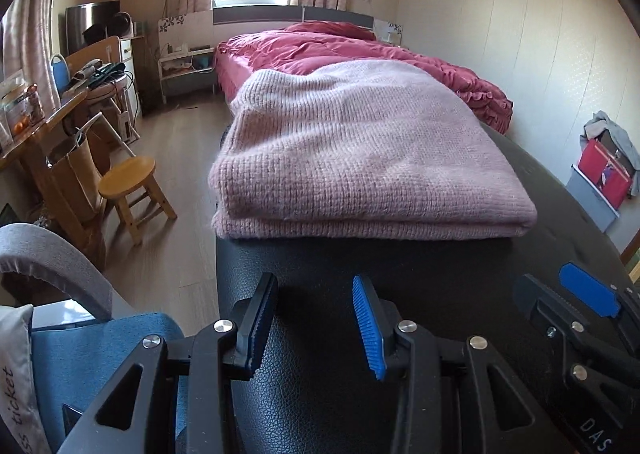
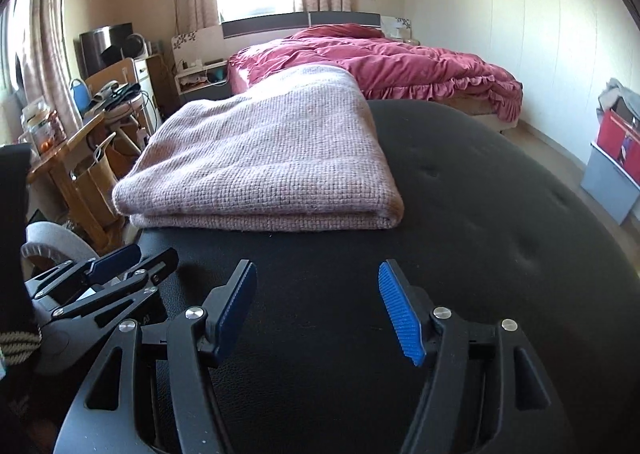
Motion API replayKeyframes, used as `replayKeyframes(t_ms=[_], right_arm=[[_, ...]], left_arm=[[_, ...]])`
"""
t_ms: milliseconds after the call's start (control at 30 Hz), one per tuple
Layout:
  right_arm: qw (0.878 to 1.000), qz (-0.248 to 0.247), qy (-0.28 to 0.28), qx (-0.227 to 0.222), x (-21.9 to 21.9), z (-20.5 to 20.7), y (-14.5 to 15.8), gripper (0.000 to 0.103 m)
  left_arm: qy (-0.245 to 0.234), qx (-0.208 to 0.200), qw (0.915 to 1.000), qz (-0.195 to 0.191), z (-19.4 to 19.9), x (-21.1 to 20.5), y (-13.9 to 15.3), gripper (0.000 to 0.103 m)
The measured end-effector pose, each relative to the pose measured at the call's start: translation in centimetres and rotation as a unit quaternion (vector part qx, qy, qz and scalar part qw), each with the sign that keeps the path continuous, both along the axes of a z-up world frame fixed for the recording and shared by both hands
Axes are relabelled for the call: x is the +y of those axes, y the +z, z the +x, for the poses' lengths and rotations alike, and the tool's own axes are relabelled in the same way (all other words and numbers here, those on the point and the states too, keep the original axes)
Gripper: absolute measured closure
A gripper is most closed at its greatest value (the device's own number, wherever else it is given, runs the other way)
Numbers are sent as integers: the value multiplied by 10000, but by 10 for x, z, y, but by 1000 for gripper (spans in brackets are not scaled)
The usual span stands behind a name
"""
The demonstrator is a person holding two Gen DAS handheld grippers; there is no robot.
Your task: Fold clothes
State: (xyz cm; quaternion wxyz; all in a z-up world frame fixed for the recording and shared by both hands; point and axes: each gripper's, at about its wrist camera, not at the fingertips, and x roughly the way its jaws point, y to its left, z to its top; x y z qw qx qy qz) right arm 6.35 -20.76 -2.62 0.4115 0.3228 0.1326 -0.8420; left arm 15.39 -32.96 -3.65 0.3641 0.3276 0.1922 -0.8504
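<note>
A pink knitted sweater (image 1: pixel 360 158) (image 2: pixel 260 166) lies folded into a thick rectangle on a black padded leather surface (image 1: pixel 400 266) (image 2: pixel 480 194). My left gripper (image 1: pixel 316 320) hovers over the bare leather just in front of the sweater's near fold, open, with nothing between its blue pads. My right gripper (image 2: pixel 320 308) is beside it, on the right, also short of the sweater. It stands wide open and empty. Each gripper shows in the other's view: the right gripper (image 1: pixel 584 294) at the right edge, the left gripper (image 2: pixel 116 262) at the lower left.
Behind the leather surface is a bed with a crimson duvet (image 1: pixel 328 46) (image 2: pixel 400 58). A round wooden stool (image 1: pixel 128 178) and a cluttered wooden desk (image 1: pixel 48 126) stand on the floor at left. A red box on a grey bin (image 1: pixel 600 182) sits by the right wall. A blue cushion (image 1: pixel 100 354) is near left.
</note>
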Motion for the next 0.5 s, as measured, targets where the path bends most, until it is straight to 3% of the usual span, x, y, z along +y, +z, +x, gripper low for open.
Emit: replayKeyframes(t_ms=[500], right_arm=[[9999,12,61,-87,-2,-3,-2,36]], left_arm=[[-146,3,9998,-148,-4,6,5,63]])
